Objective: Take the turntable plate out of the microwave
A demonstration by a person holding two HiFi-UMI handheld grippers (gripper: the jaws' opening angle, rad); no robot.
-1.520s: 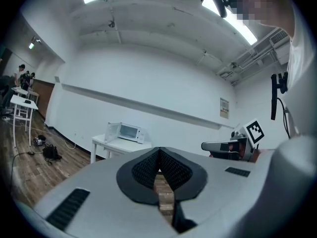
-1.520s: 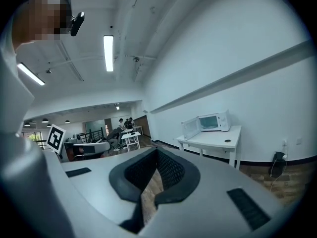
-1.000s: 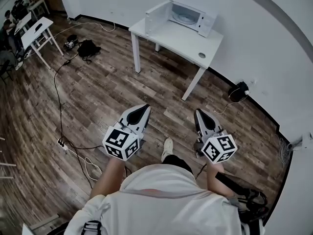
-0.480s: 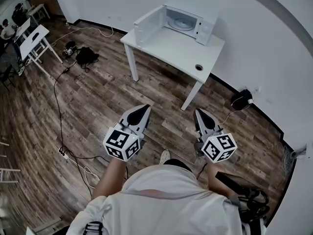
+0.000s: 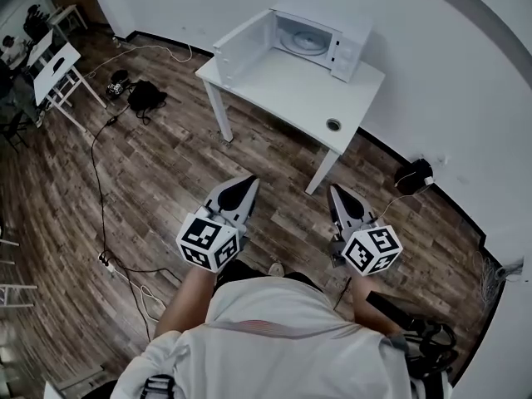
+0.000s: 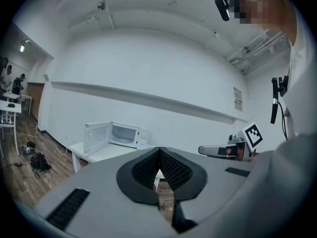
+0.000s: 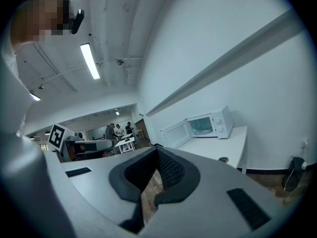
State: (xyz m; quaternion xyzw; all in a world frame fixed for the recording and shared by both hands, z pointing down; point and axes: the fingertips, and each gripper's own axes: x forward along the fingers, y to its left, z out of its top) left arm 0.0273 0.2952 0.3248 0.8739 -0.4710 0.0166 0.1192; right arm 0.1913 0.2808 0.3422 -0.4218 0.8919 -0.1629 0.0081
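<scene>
A white microwave (image 5: pixel 312 32) stands at the back of a white table (image 5: pixel 283 86), its door (image 5: pixel 241 46) swung open to the left. The glass turntable plate (image 5: pixel 303 41) lies inside the cavity. The same microwave (image 6: pixel 124 134) shows in the left gripper view and the microwave (image 7: pixel 208 124) in the right gripper view, still some way ahead. My left gripper (image 5: pixel 248 186) and right gripper (image 5: pixel 337 194) are held side by side over the wooden floor, short of the table. Both are shut with nothing between the jaws.
A round hole (image 5: pixel 333 125) sits near the table's right front corner. Cables (image 5: pixel 104 189) and a black bag (image 5: pixel 145 96) lie on the floor at left. A black object (image 5: pixel 413 174) sits by the wall at right. More white tables (image 5: pixel 54 65) and people stand far left.
The table and microwave have come closer and lower in the head view as I walk toward them. Both grippers keep their pose, still shut.
</scene>
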